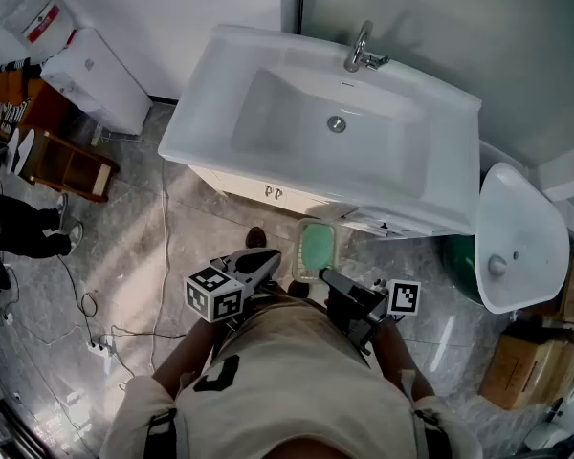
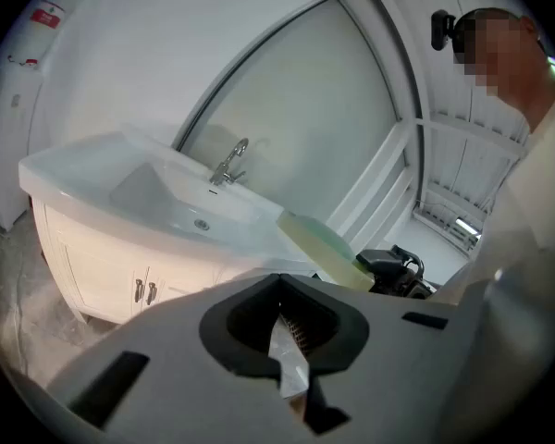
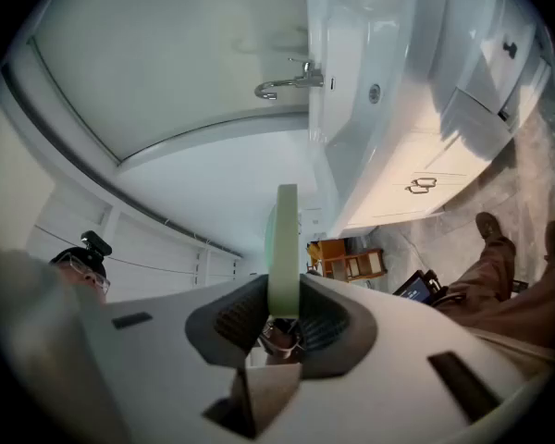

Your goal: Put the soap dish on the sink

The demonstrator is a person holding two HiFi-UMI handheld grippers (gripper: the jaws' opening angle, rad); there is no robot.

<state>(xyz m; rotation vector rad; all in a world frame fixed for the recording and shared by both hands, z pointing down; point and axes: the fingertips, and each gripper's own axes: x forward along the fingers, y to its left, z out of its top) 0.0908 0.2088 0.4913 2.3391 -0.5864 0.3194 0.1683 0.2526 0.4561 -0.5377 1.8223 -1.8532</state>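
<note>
A pale green soap dish [image 1: 318, 249] hangs in the air just in front of the cabinet under the white sink [image 1: 268, 65], below the rim. My right gripper [image 1: 325, 275] is shut on its near edge. In the right gripper view the dish [image 3: 283, 243] stands edge-on between the pads of the right gripper [image 3: 282, 313], with the sink [image 3: 351, 81] and its tap [image 3: 287, 81] beyond. My left gripper [image 1: 263, 256] is beside the dish on the left, shut and holding nothing. The left gripper view shows the left gripper [image 2: 285, 326], the dish [image 2: 324, 248], and the sink [image 2: 83, 169] with its tap [image 2: 229, 163].
A second white basin [image 1: 517, 237] leans at the right, over a green bucket [image 1: 459, 266]. A wooden shelf [image 1: 67, 165] and a white appliance [image 1: 86, 75] stand at the left. A cable and power strip [image 1: 100, 345] lie on the floor. Cardboard boxes [image 1: 521, 371] sit at the lower right.
</note>
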